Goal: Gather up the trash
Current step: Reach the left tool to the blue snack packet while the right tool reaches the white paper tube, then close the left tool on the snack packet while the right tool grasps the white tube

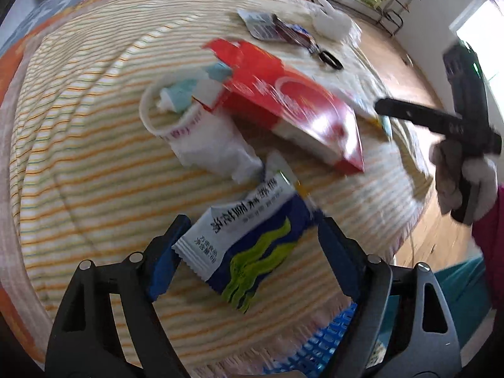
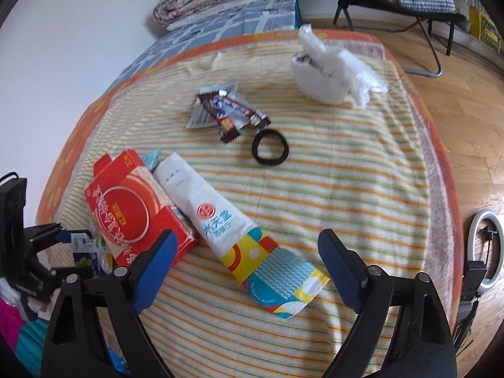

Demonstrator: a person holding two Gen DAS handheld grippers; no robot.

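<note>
The trash lies scattered on a striped blanket spread over a bed. Nearest the left hand-held gripper is a white-and-blue snack wrapper with a green pattern; it sits between the blue pads, which stand wide on either side of it and do not press on it. Just beyond the wrapper lies a crushed paper cup with crumpled bits stuffed into its mouth, and touching that, a flattened red carton with white lettering.

In the right wrist view the same red carton lies at the left, and a long white paper bag with a colourful printed end rests against its side. The right hand-held gripper hangs above this bag, its jaws wide apart and nothing between the pads but the bag's printed end below them. Further out lie a cluster of foil candy wrappers, a black hair tie just beside them, and, well apart near the blanket's far edge, a crumpled white plastic bag. A gloved hand holds the right tool at the edge of the left wrist view.
</note>
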